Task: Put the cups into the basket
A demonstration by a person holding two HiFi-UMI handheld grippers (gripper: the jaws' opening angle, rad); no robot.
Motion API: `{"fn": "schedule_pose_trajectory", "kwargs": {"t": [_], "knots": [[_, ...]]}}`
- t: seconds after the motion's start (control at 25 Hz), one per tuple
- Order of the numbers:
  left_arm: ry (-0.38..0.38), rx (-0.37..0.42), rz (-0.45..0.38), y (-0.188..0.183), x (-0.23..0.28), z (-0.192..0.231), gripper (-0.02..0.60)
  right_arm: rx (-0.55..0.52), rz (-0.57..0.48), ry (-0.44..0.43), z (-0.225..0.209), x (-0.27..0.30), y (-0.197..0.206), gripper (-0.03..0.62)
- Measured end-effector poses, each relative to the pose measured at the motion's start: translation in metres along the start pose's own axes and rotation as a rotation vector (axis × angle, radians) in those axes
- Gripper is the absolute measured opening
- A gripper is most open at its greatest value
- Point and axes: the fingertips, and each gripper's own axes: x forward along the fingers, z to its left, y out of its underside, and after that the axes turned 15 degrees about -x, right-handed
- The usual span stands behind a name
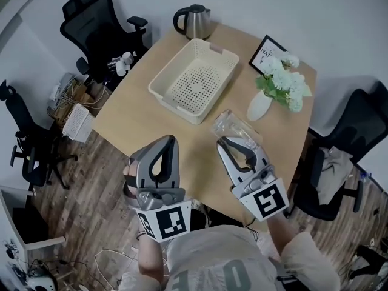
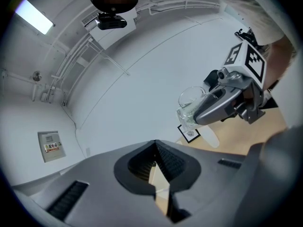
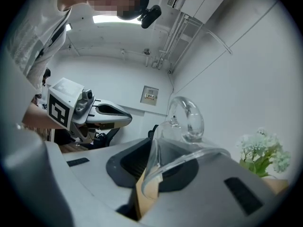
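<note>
A clear glass cup [image 1: 237,127] with a handle is held over the wooden table [image 1: 145,117], just right of the basket's near corner. My right gripper [image 1: 228,142] is shut on its rim. In the right gripper view the cup [image 3: 185,122] tilts between the jaws, handle up. The cream perforated basket [image 1: 171,64] lies empty at the table's middle. My left gripper [image 1: 165,140] hovers over the near table edge, shut and with nothing in it; its jaws meet in its own view [image 2: 156,174]. From there the cup [image 2: 191,105] shows at the right.
A dark kettle [image 1: 194,20] stands behind the basket. A white vase of flowers [image 1: 260,105] and a picture frame [image 1: 265,52] sit at the table's right. Black office chairs [image 1: 100,23] [image 1: 357,144] flank the table.
</note>
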Motion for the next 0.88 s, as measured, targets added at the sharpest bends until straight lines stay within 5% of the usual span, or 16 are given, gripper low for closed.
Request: {"fn": "schedule_pose_trajectory", "kwargs": {"t": [0.56,0.88], "knots": [[0.029,0.001,-0.030,0.024,0.057,0.057,0.008,-0.094,0.080,0.007,-0.041,0.082,0.026,0.031],[0.075,0.027,-0.014,0.050,0.093,0.082,0.008,-0.256,0.223,-0.141,-0.064,0.149,0.067,0.031]]}}
